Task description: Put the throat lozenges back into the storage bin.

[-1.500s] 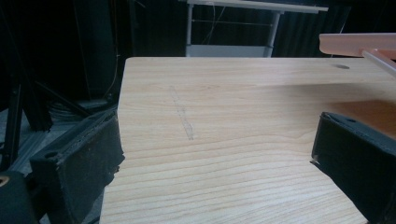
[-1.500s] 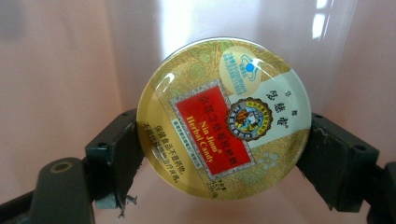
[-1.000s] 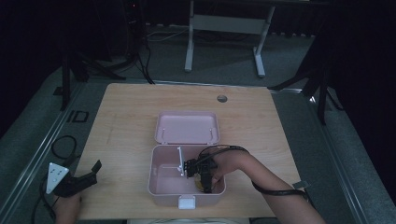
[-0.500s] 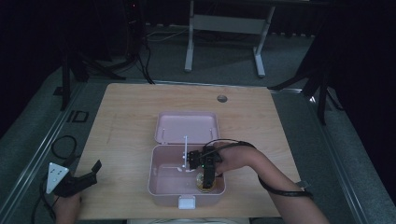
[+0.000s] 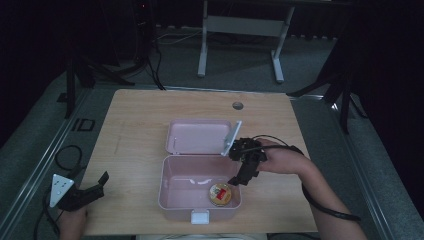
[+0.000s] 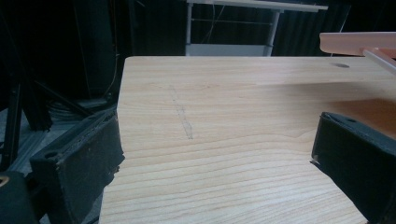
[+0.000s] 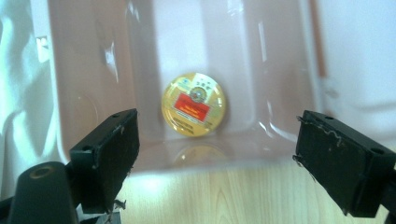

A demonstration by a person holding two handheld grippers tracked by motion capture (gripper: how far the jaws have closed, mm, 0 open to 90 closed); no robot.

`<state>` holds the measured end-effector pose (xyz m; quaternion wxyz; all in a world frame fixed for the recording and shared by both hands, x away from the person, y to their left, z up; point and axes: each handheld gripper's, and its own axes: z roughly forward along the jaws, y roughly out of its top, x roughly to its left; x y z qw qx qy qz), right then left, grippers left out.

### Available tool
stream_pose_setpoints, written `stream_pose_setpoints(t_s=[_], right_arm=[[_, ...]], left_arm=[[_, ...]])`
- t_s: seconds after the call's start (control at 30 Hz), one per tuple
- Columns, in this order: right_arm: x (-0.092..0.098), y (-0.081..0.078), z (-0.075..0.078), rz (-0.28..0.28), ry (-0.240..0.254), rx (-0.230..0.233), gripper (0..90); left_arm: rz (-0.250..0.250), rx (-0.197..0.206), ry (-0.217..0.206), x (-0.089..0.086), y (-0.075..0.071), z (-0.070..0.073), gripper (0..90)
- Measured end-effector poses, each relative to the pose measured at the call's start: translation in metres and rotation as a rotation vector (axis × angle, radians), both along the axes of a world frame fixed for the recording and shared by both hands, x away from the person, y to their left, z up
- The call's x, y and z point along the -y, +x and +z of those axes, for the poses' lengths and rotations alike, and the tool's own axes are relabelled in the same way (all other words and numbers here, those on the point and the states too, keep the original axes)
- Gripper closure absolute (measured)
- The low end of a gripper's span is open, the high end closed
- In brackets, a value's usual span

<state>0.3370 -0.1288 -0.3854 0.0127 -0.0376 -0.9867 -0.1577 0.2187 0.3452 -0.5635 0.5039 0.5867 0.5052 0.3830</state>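
Right gripper (image 5: 240, 176): forearm angled in from lower right, jaws spread wide, tips pointing down-left. Left gripper (image 5: 92, 189): low at left, jaws apart, empty.

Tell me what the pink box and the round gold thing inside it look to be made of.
The pink box looks like moulded plastic with a glossy finish: in the right gripper view its walls carry bright glare streaks and mirror the disc. The round gold tin looks like printed metal, perhaps a lid: shiny gold rim around a red label, though coated plastic can't be ruled out.
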Motion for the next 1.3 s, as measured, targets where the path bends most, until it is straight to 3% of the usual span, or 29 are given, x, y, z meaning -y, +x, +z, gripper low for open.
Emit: stream_pose_setpoints(t_s=[0.2,0.47,0.53,0.57,0.8,1.0,1.17,1.2,1.3], right_arm=[[0.040,0.005,0.005,-0.092,0.083,0.017,13.2],[0.083,0.010,-0.016,-0.214,0.160,0.036,13.5],[0.086,0.010,-0.019,-0.226,0.166,0.034,13.9],[0.097,0.012,-0.029,-0.265,0.167,0.026,13.9],[0.124,0.015,-0.057,-0.381,0.209,0.054,13.8],[0.148,0.016,-0.084,-0.476,0.272,0.101,13.0],[0.161,0.017,-0.102,-0.542,0.289,0.127,12.9],[0.169,0.017,-0.113,-0.585,0.298,0.158,12.8],[0.179,0.018,-0.126,-0.640,0.327,0.163,12.8]], left_arm=[[0.001,-0.002,0.001,0.000,0.000,0.000,2.3],[0.002,-0.002,0.002,0.000,0.000,0.000,2.3],[0.003,-0.002,0.002,0.000,0.000,0.000,2.3],[0.003,-0.002,0.002,0.000,0.000,0.000,2.3],[0.002,-0.002,0.001,0.000,0.000,0.000,2.3],[0.002,-0.004,0.005,0.001,0.000,0.000,2.3],[0.002,-0.003,0.004,0.001,0.000,0.000,2.3],[0.001,-0.004,0.006,0.001,0.000,0.000,2.3],[0.002,-0.004,0.004,0.001,0.000,0.000,2.3]])
